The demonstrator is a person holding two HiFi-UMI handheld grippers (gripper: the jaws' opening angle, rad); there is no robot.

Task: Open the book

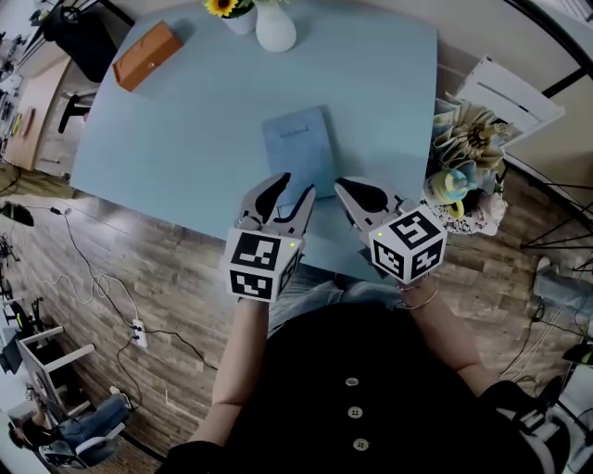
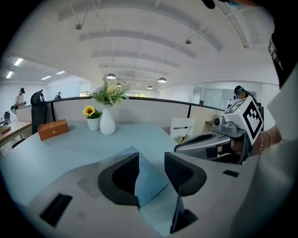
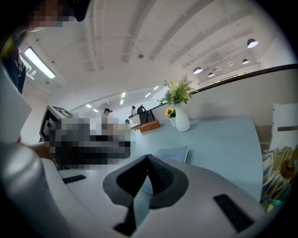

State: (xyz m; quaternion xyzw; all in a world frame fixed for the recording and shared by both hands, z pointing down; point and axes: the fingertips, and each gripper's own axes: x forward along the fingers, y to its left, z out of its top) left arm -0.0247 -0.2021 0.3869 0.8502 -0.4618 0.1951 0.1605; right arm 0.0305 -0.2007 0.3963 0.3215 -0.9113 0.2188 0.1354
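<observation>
the book lies closed and flat on the pale blue worktop. its near edge sits close to the worktop's near edge, and the book is turned slightly askew to that edge.

the left gripper hangs over the book's near edge with its jaws spread. in the left gripper view the book's cover shows in the gap between them, with nothing pinched. no view settles whether the jaws touch the cover.

the right gripper is just beside the book's near right corner. its jaws are pressed together at the tips, with nothing between them.

left of the book the worktop is bare for a long stretch. to the right of the book a narrower bare strip runs to the worktop's right edge, and past that edge stands a cluster of paper flowers. beyond the book's far edge there is open surface up to the white vase and the sunflower pot at the back edge. the orange box lies well apart from the book, toward the far left corner.
</observation>
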